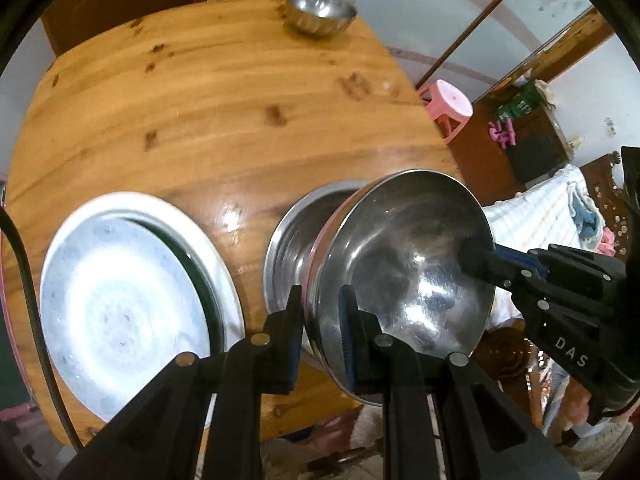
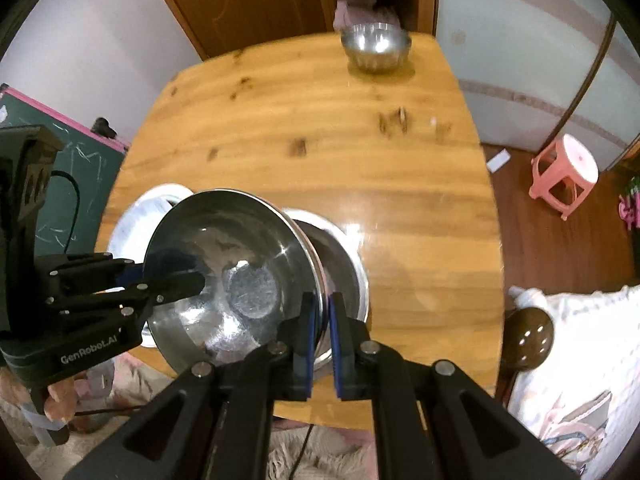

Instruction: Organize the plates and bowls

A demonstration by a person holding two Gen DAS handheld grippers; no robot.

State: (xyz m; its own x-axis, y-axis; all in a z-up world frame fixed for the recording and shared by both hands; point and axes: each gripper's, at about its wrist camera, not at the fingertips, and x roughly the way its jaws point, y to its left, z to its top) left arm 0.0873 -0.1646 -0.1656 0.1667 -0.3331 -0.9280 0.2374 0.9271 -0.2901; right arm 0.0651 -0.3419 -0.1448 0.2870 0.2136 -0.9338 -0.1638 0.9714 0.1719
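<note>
A steel bowl [image 1: 404, 264] is held tilted above the wooden table [image 1: 208, 120], gripped on both sides of its rim. My left gripper [image 1: 322, 316] is shut on its near rim. My right gripper [image 2: 324, 320] is shut on the opposite rim of the same bowl [image 2: 236, 264]. Under it a second steel bowl [image 1: 296, 236] rests on the table, also in the right wrist view [image 2: 344, 264]. A stack of white plates [image 1: 120, 308] lies to the left. A third steel bowl [image 1: 320, 12] stands at the far edge.
A pink stool [image 2: 564, 172] stands on the floor right of the table. A chalkboard [image 2: 60, 184] leans at the left. A bed with a patterned cover [image 2: 576, 360] is at the near right. A wooden cabinet [image 1: 532, 144] stands further right.
</note>
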